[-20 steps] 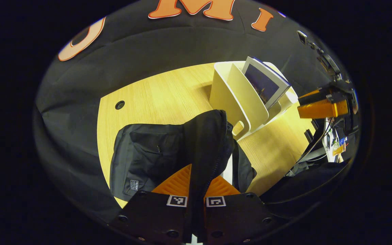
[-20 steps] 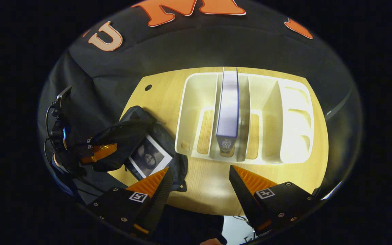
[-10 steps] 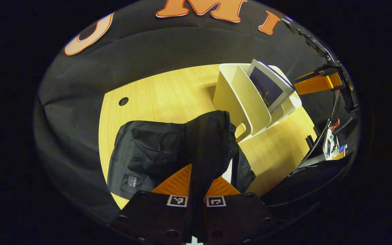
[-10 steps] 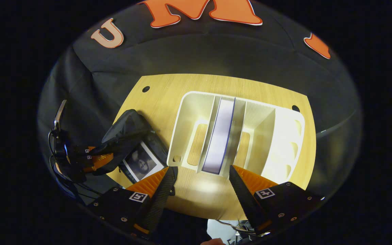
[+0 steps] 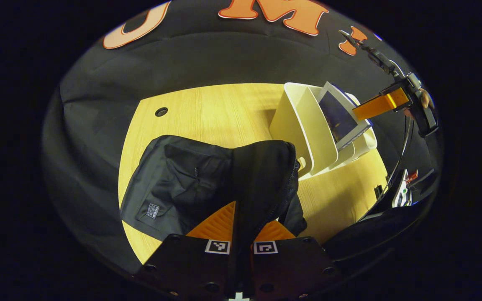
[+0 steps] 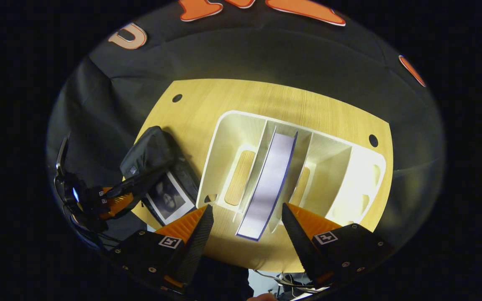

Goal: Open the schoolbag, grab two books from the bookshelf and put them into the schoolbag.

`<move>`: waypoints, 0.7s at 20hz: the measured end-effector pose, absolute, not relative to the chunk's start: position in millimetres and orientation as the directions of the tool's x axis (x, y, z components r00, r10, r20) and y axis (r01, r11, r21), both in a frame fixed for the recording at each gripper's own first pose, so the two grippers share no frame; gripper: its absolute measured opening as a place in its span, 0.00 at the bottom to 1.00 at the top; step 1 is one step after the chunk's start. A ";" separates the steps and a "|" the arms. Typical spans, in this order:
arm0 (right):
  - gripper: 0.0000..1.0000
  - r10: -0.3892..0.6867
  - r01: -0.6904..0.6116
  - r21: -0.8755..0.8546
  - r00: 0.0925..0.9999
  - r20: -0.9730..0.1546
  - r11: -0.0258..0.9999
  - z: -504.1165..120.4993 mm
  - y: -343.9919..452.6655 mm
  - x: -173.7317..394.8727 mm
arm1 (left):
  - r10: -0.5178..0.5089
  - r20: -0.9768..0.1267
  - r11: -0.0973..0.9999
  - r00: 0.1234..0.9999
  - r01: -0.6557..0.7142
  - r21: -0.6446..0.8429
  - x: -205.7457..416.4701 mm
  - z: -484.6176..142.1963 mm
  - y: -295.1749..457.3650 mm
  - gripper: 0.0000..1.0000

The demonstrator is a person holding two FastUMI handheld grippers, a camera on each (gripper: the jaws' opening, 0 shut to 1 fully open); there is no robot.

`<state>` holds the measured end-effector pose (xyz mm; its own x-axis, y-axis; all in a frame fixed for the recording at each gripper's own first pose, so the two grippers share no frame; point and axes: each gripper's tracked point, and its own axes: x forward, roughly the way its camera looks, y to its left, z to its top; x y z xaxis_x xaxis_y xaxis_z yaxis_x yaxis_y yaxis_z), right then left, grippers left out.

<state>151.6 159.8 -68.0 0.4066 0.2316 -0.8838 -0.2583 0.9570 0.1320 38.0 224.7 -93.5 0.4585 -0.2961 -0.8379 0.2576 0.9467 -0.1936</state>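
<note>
Schoolbag (image 5: 174,184) flap pinched; its label unreadable.

Place: a recording booth set up as a study corner, not a lived-in room.
Walls: black cloth (image 6: 266,54) hangs all round, creased and draped close behind the tabletop.
Tabletop: pale wood-grain tabletop (image 5: 207,113) with round cable holes (image 5: 161,111), the kind found on an office desk.
Props: a cream bookshelf (image 6: 349,175) with upright dividers stands on it, one book (image 6: 268,188) in a slot; a black schoolbag (image 5: 182,179) lies beside it.
Rig signs: loose cables and small electronics (image 5: 402,190) sit past the tabletop's edge; square printed markers (image 5: 217,246) are fixed on the gripper body.
Lighting: bright on the wood, dark elsewhere.
</note>
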 end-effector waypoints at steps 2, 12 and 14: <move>0.99 0.216 -0.253 0.119 0.399 -0.891 0.960 -76.6 156.6 163.9 | -0.286 -0.840 0.953 0.461 0.232 -0.197 36.1 -94.5 224.7 0.06; 0.87 0.184 -0.224 0.120 0.293 -0.938 0.967 -110.7 147.2 185.0 | -0.251 -0.847 0.968 0.468 0.141 -0.208 22.2 -96.2 223.0 0.06; 0.76 0.156 -0.223 0.091 0.297 -0.942 0.971 -115.6 144.6 187.7 | -0.245 -0.850 0.969 0.467 0.131 -0.207 20.0 -95.7 224.6 0.06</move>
<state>187.7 144.6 -115.6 0.2975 0.1564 -0.9418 -0.2229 0.9706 0.0908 20.0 224.6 -95.7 0.4671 -0.2447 -0.8497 0.1311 0.9695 -0.2071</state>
